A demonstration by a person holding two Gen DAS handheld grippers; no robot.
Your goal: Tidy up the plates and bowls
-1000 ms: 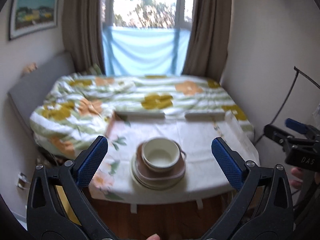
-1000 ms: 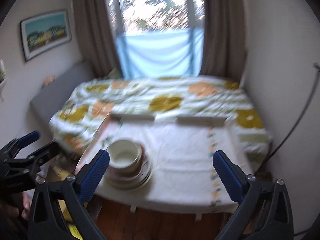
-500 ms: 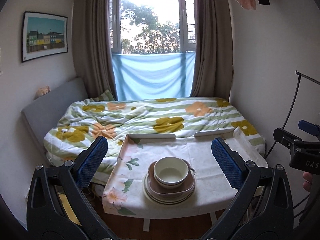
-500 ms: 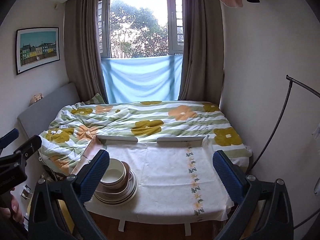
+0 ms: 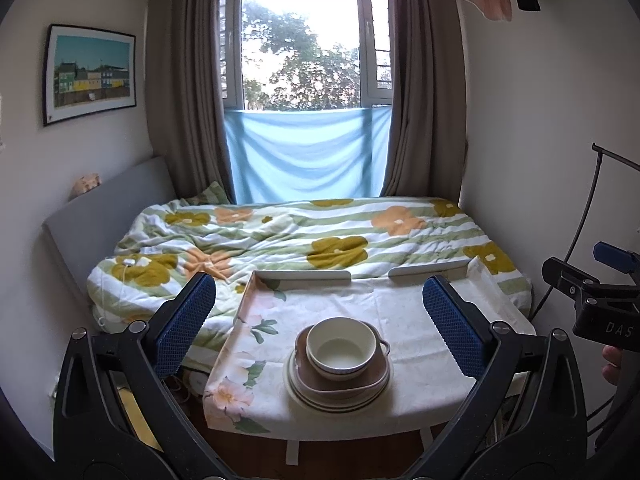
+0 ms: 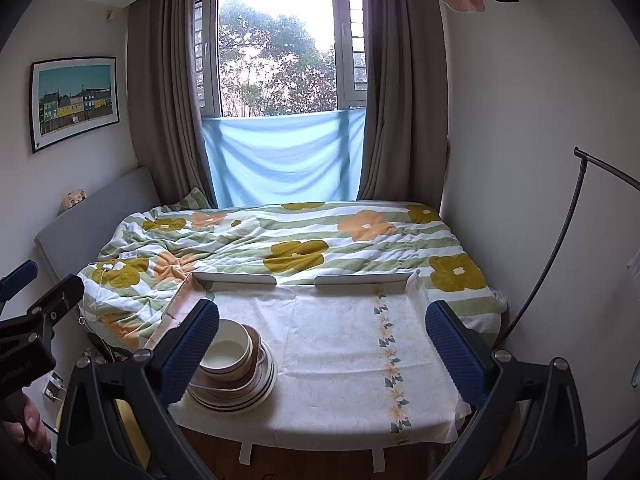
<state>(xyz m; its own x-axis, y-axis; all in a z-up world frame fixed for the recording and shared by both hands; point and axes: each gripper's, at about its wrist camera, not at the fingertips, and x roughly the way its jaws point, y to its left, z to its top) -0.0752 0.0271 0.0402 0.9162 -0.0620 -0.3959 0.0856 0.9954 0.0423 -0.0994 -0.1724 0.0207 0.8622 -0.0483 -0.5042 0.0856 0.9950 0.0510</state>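
We hold both tongs spread wide and empty, the left tongs (image 5: 319, 320) and right tongs (image 6: 322, 334) short of the bench (image 6: 332, 344). A cream bowl (image 5: 342, 347) sits atop the plate stack (image 5: 338, 394), perhaps 4 plates, near the bench's front-left edge, before the bed (image 5: 304, 232).

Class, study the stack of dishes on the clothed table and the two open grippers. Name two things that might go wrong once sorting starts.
1. The stack of dishes sits close to the table's near edge; a nudge from the left gripper may push it off.
2. The bowl rests loose on top, so gripping a plate beneath might tip it.
3. The tablecloth could slide under a dragged plate.
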